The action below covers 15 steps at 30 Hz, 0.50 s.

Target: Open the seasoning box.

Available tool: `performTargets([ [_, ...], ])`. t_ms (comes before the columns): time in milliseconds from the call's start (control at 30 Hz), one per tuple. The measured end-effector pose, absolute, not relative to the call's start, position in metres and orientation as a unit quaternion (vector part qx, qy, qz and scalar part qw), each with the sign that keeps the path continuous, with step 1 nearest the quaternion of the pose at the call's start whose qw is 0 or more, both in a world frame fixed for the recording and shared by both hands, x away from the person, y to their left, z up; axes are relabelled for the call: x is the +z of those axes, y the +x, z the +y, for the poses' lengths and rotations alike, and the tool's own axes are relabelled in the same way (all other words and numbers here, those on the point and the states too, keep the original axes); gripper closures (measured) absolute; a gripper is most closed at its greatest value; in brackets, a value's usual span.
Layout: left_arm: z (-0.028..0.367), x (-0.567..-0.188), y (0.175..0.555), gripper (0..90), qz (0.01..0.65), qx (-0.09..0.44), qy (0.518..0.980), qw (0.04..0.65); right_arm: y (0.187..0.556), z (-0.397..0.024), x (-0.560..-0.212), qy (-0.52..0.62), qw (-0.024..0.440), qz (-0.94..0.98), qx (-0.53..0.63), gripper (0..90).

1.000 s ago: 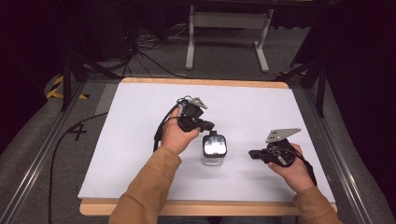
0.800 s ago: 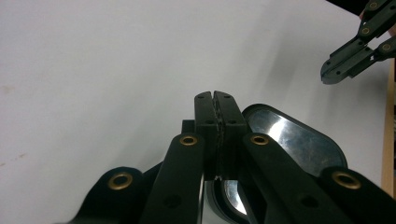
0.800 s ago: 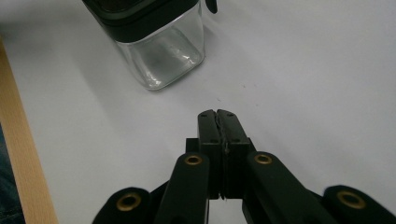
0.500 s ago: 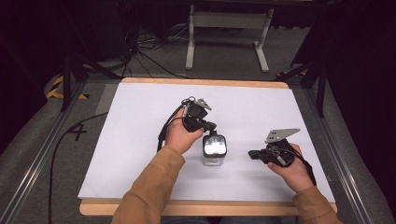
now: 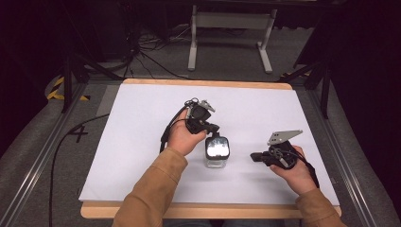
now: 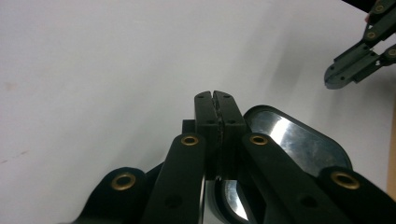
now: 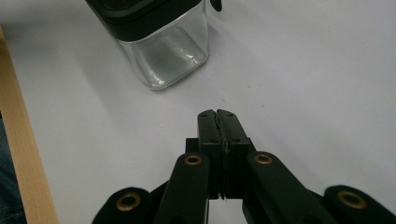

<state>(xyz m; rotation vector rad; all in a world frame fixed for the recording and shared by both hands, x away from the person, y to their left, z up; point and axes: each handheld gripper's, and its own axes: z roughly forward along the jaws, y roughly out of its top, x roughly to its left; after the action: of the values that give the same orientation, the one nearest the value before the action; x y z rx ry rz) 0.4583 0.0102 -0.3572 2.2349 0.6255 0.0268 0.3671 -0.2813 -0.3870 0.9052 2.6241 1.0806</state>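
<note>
Jar upright on tabletop, lid on, ungrasped | left gripper clenched empty just above lid | right gripper clenched empty, nearby | handling not begun

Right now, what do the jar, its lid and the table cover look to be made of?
The jar looks like clear glass or hard plastic: the white surface shows through its walls. Its lid has a black, probably plastic rim and a glossy, mirror-like top. The table cover looks matte white, paper or laminate, on a wooden board.
</note>
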Motion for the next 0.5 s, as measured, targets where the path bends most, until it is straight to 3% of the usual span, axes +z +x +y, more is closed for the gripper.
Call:
performTargets([
  [500, 0.0104, -0.3577, 0.4610, 90.0, 0.260, 0.000, 0.880, 0.397, 0.3642, -0.2725, -0.3838, 0.292, 0.085, 0.879, 0.367, 89.7],
])
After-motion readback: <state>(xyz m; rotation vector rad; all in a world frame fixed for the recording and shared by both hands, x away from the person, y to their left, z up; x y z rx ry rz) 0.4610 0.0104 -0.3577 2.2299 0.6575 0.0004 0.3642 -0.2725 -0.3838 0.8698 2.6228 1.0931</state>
